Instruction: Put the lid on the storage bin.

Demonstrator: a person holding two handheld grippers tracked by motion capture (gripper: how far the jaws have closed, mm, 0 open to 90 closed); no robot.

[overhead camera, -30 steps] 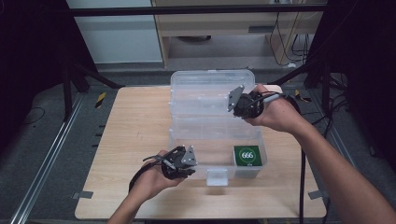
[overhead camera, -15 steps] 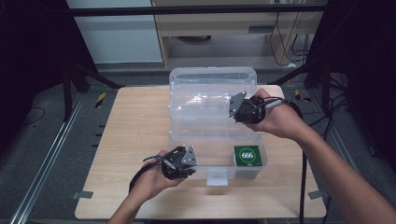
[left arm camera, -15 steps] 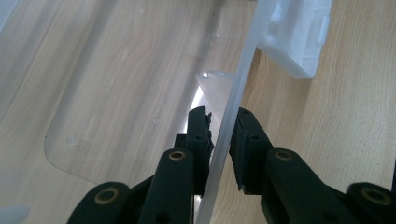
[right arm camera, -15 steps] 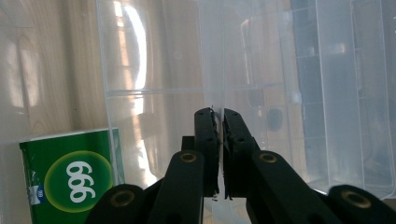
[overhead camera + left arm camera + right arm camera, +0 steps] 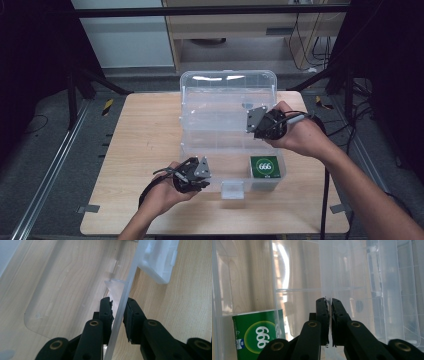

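place: lab | cues: dark frame rails, trailing cables, bare wooden table

High view: above the person's side, facing forward and down on the clear plastic box at mid-counter.
Left tool view: very near the box's front wall, looking along it.
Right tool view: close, facing into the box.
Shared: box interior, green pack.

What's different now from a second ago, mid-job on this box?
The right gripper, jaws shut, has slid a little toward the near side over the clear box. The left gripper stays clamped on the box's front wall; the green pack has not moved.
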